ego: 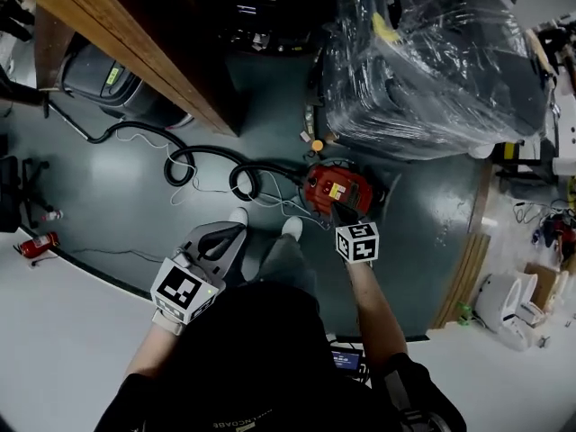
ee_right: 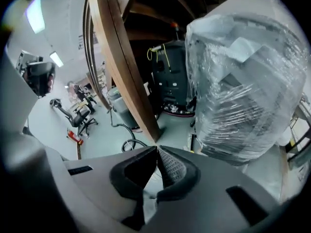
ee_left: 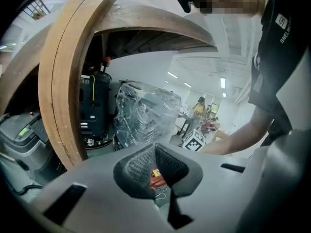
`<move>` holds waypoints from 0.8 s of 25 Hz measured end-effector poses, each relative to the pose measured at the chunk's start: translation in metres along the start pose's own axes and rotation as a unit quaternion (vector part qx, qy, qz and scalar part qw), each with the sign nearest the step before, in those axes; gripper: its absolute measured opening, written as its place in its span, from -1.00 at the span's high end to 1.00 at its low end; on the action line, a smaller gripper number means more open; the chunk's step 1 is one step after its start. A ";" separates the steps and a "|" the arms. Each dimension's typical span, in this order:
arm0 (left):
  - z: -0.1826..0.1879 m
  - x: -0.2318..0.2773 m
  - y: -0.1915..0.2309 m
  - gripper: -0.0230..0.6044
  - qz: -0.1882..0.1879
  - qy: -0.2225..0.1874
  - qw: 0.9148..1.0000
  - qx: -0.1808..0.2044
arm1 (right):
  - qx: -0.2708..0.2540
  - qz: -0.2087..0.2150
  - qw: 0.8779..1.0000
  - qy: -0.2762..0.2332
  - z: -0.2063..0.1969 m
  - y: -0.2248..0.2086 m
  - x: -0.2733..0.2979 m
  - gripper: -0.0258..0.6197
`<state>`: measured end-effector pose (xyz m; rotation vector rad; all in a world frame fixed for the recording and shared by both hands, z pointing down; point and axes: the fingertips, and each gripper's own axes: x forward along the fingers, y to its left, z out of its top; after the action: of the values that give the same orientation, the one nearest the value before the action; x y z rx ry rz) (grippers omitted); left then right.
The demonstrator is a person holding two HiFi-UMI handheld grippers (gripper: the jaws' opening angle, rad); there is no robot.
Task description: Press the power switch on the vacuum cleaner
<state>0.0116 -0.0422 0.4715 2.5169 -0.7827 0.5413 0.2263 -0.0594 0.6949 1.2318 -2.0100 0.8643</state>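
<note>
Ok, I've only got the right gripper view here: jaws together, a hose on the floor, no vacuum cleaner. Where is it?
Observer: The red vacuum cleaner sits on the floor just beyond the right gripper, whose tips point at it.
Operator: And my other hand?
Observer: The left gripper hangs left of the vacuum, jaws together, empty.
Operator: That hose?
Observer: The black hose runs into the vacuum's left side.
</note>
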 end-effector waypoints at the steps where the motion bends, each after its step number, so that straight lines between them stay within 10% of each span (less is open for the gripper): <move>1: -0.004 0.005 0.003 0.88 0.008 0.005 1.000 -0.005 | -0.002 0.000 1.000 0.018 -0.009 -0.009 0.015 0.84; 20: -0.081 0.064 0.051 0.88 0.093 0.035 0.993 -0.069 | -0.034 -0.026 0.975 0.217 -0.172 -0.111 0.216 0.84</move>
<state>0.0110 -0.0654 0.5846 2.3010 -0.9987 0.6110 0.2756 -0.0723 0.9874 0.9532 -1.6357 0.9390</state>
